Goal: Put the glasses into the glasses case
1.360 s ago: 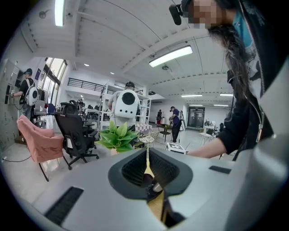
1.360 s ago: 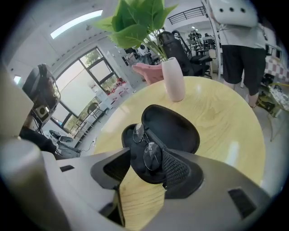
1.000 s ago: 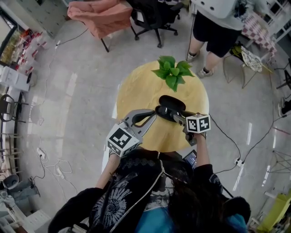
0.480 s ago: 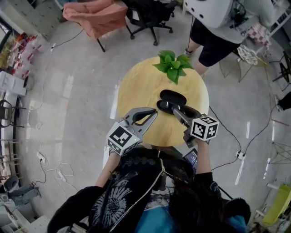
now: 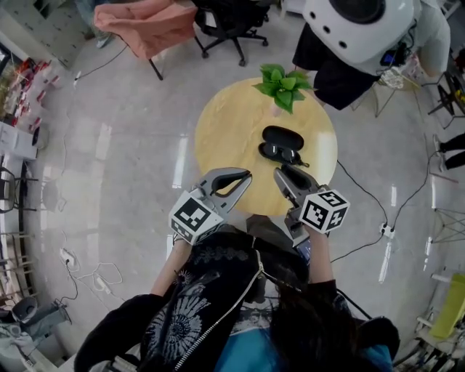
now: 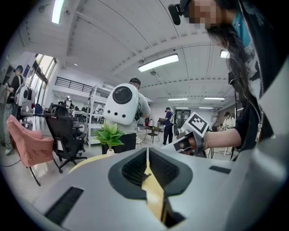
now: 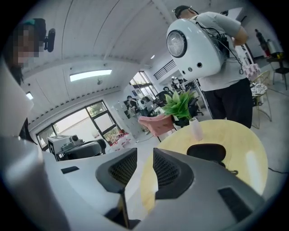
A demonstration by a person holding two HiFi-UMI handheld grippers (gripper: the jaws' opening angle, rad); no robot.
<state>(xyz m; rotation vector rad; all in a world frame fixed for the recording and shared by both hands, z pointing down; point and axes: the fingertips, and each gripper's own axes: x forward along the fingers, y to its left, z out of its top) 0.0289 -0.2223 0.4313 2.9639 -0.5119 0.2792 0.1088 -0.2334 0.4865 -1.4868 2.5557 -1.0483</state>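
Observation:
On the round yellow table (image 5: 225, 131) lies a black glasses case (image 5: 283, 136), open, with dark glasses (image 5: 277, 152) in its nearer half and one temple tip poking out to the right. The case (image 7: 207, 152) also shows in the right gripper view, ahead and right of the jaws. Near the table's front edge, my left gripper (image 5: 245, 175) is shut and empty; in its own view the left gripper (image 6: 147, 151) has pads that meet. Just short of the case hovers my right gripper (image 5: 283, 173); the right gripper (image 7: 144, 153) has closing jaws with nothing between them.
A small green plant (image 5: 285, 82) in a white vase stands at the table's far edge. Behind it is a person with a round white backpack (image 5: 363, 29). A black office chair (image 5: 225, 22) and a pink-draped table (image 5: 145, 18) stand farther off. Cables run over the floor.
My right gripper has pulled back from the case toward me and lifted, its jaws narrowing from wide open. The left gripper also drew back a little. Case and glasses stay on the table.

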